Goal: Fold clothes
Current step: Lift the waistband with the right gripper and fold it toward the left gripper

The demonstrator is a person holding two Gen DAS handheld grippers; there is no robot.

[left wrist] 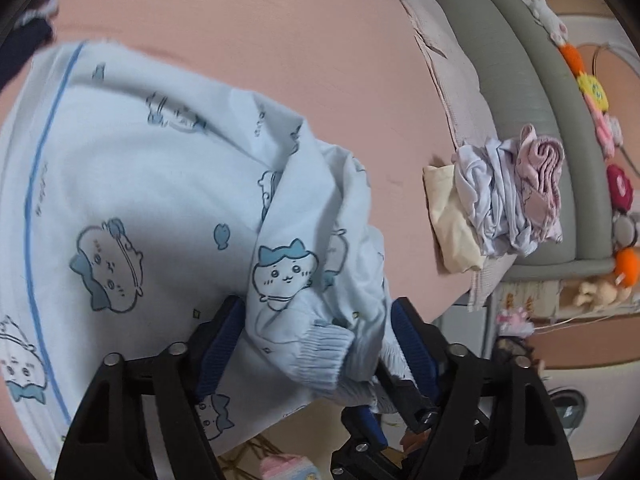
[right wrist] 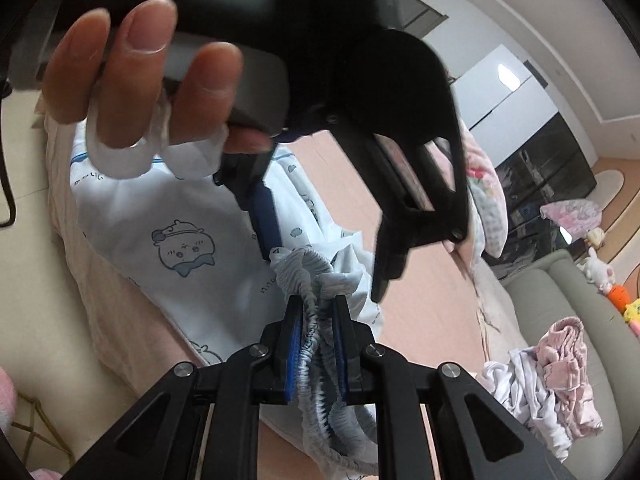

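A light blue pyjama garment (left wrist: 132, 168) with cartoon animal prints lies spread on a pink bed sheet (left wrist: 260, 32). Its sleeve with a ribbed cuff (left wrist: 328, 354) hangs between the wide-apart fingers of my left gripper (left wrist: 316, 336), which stands open. In the right wrist view my right gripper (right wrist: 318, 320) is shut on the gathered elastic edge (right wrist: 308, 276) of the same garment (right wrist: 180, 216). Just above it a hand (right wrist: 132, 72) holds the left gripper (right wrist: 324, 248), tips pointing down at the bunched cloth.
A pile of white and pink clothes (left wrist: 508, 200) (right wrist: 548, 384) lies on a cream cloth (left wrist: 448, 220) at the bed's edge. Beyond it runs a grey-green padded headboard (left wrist: 532, 100) with plush toys (left wrist: 592, 88). The floor shows below the bed's edge.
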